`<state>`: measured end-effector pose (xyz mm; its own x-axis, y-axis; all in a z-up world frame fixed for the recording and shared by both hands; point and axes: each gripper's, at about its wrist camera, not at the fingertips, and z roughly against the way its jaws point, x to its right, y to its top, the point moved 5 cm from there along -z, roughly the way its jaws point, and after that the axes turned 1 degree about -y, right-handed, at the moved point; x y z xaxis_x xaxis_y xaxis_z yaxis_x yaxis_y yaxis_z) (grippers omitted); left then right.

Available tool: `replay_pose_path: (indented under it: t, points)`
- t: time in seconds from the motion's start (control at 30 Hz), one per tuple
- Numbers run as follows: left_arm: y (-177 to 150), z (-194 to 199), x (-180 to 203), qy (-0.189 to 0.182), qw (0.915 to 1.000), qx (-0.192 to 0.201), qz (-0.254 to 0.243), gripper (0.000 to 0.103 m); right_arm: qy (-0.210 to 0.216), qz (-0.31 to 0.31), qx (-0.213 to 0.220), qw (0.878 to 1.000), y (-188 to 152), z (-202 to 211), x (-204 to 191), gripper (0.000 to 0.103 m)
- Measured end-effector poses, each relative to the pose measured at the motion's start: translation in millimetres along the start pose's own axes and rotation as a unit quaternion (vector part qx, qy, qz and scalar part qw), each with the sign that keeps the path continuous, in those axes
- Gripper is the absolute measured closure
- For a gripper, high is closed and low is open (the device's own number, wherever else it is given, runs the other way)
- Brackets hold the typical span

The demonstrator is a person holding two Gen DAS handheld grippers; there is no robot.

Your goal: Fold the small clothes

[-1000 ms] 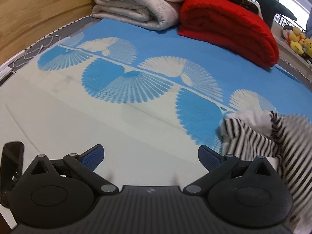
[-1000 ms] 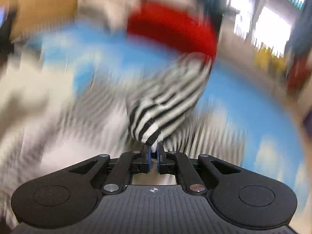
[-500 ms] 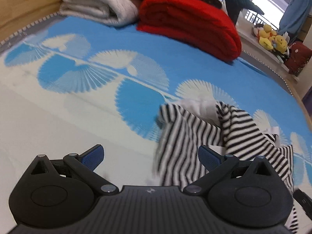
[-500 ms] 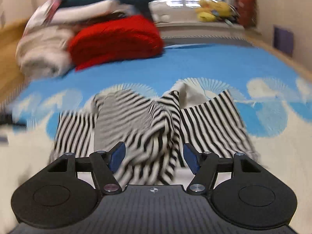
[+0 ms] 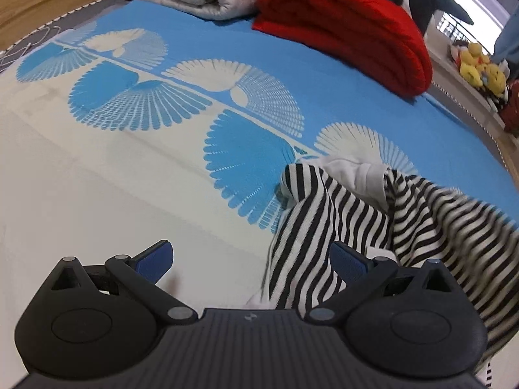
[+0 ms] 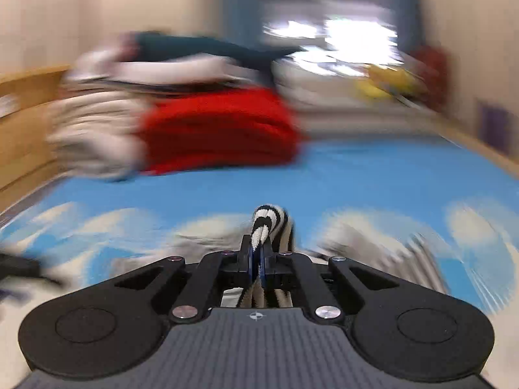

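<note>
While the right gripper [image 6: 258,256] pinches a fold of the striped top [image 5: 340,227], the left gripper [image 5: 251,264], jaws wide and empty, hangs over its nearer left edge on the bed [image 5: 113,178].

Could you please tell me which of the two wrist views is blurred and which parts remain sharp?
Right wrist view: heavy motion smear over the red blanket and bedsheet; right gripper and pinched striped garment sharp. Left wrist view: crisp, only the garment's right edge smeared.
</note>
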<state>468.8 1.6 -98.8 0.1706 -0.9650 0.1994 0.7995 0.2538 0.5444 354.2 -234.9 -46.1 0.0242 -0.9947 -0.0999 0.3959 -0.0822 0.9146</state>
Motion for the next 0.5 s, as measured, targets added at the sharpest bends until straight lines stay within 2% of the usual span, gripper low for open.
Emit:
replay_pose_path:
  t: [0.07, 0.1, 0.13, 0.2, 0.23, 0.3, 0.37, 0.4, 0.43, 0.5]
  points:
    - [-1.7, 0.2, 2.5, 0.005, 0.9999, 0.0, -0.01, 0.0, 0.1, 0.05, -0.067, 0.992, -28.1, -4.5, -46.3, 0.097]
    - [-3.3, -0.3, 4.9, 0.007, 0.9998, -0.001, -0.019, 0.0, 0.136, 0.081, -0.125, 0.98, -54.0, -12.6, -66.7, 0.095]
    - [-5.7, -1.2, 8.1, 0.009, 0.9995, -0.003, -0.031, 0.0, 0.145, 0.099, -0.172, 0.969, -77.7, -20.0, -77.8, 0.092]
    - [-10.5, -1.6, 15.6, 0.004, 0.9986, -0.006, -0.053, 0.0, 0.123, 0.129, -0.265, 0.948, -117.7, -32.0, -82.7, 0.089]
    - [-12.7, -1.6, 19.3, 0.001, 0.9981, -0.007, -0.062, 0.0, 0.107, 0.132, -0.276, 0.946, -121.4, -31.6, -76.1, 0.09]
    - [-16.7, 0.1, 27.7, -0.008, 0.9969, -0.003, -0.079, 0.0, 0.1, 0.1, -0.262, 0.955, -101.7, -23.1, -57.2, 0.085]
    - [-21.1, 0.0, 35.5, -0.014, 0.9959, -0.001, -0.089, 0.0, 0.081, 0.043, -0.215, 0.972, -73.6, -10.5, -31.1, 0.067]
    - [-23.5, -1.1, 39.8, -0.019, 0.9955, -0.004, -0.092, 0.0, 0.058, 0.027, -0.191, 0.979, -63.6, -5.7, -16.9, 0.065]
    - [-26.4, -2.4, 44.8, -0.026, 0.9949, -0.009, -0.097, 0.0, 0.035, 0.03, -0.187, 0.981, -61.1, -4.6, -7.4, 0.064]
    - [-34.0, -4.2, 56.4, -0.044, 0.9922, -0.017, -0.116, 0.0, 0.008, 0.051, -0.22, 0.974, -75.5, -14.7, 5.8, 0.064]
